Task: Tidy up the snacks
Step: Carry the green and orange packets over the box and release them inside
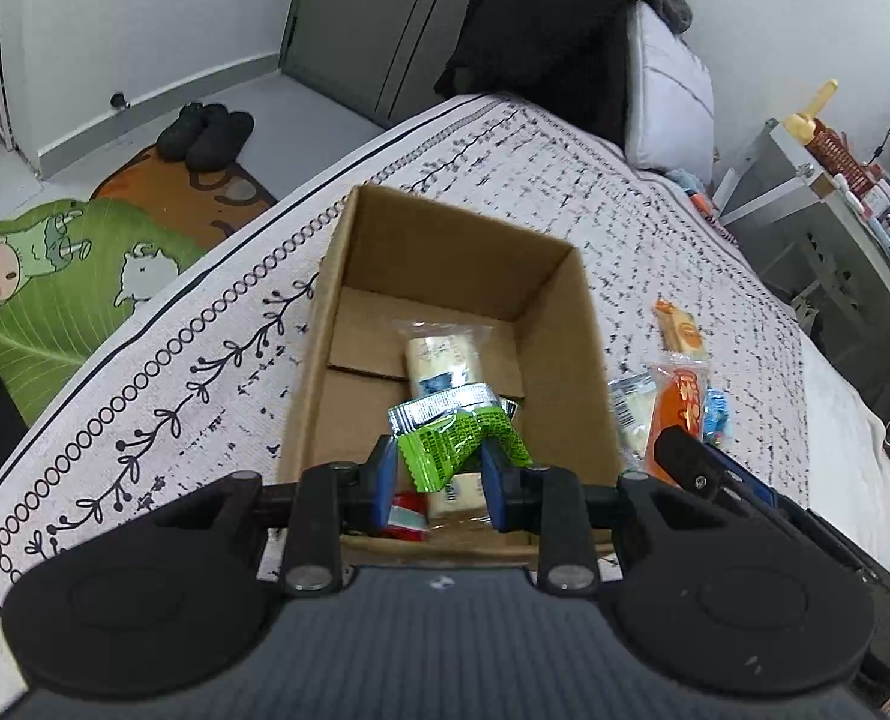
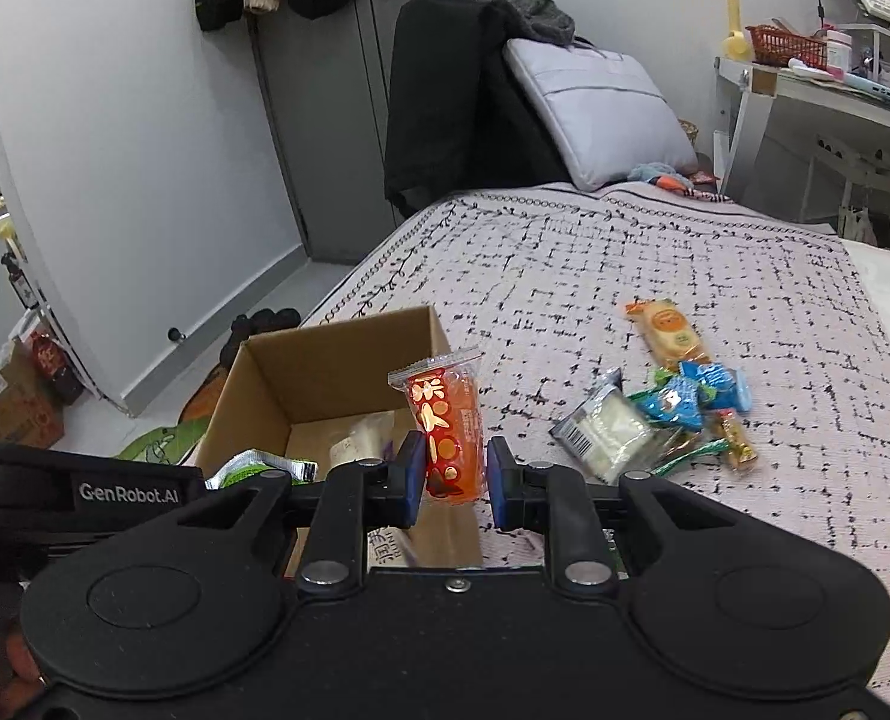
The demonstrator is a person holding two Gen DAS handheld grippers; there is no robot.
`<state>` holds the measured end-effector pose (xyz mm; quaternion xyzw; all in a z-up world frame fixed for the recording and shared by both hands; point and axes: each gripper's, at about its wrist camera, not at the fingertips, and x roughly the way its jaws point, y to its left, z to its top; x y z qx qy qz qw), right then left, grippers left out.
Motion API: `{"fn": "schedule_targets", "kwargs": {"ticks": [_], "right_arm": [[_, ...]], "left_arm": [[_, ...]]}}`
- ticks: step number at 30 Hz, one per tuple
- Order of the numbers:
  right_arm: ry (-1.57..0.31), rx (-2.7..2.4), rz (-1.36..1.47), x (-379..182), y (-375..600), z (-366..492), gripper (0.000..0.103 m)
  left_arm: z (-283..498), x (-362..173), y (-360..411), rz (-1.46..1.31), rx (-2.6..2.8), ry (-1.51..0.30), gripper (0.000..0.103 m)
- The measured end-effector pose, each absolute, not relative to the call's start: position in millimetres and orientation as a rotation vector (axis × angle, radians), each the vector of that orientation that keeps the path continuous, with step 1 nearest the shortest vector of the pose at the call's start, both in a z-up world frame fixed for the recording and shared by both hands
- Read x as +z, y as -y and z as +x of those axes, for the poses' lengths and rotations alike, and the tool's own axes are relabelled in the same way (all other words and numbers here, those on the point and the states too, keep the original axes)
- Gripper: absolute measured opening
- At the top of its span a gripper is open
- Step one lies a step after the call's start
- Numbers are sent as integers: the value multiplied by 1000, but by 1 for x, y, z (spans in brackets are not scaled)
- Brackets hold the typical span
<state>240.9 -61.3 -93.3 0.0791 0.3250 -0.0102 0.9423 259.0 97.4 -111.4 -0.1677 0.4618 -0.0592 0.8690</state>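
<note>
While the patterned pink bedspread (image 2: 655,276) carries everything, the open brown cardboard box (image 1: 457,276) sits at its left edge, already holding a few wrapped snacks. Over it, the left gripper (image 1: 438,468) pinches a crinkly green foil packet (image 1: 460,447), likely due for release. Just right, the right gripper (image 2: 457,474) clamps a glossy orange-red snack pack (image 2: 448,426); loose snacks (image 2: 661,414) lie further right.

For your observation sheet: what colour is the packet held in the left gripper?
Bright green with a silver end, the packet shows best in the left wrist view.
</note>
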Motion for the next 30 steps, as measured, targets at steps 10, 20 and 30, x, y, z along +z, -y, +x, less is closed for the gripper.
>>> {"fn": "schedule_targets", "kwargs": {"ticks": [10,20,30], "right_arm": [[-694,-59,171,-107,51,254,22],[-697,-21,198,-106,51,258,22],[-721,89,282,-103,59,251,29]], "left_arm": [[272,-116,-99,-316,-143,-987,29],[271,-113,-96,-284,-104,-984,31],[263,-96,-93,-276,-45,-980,47]]}}
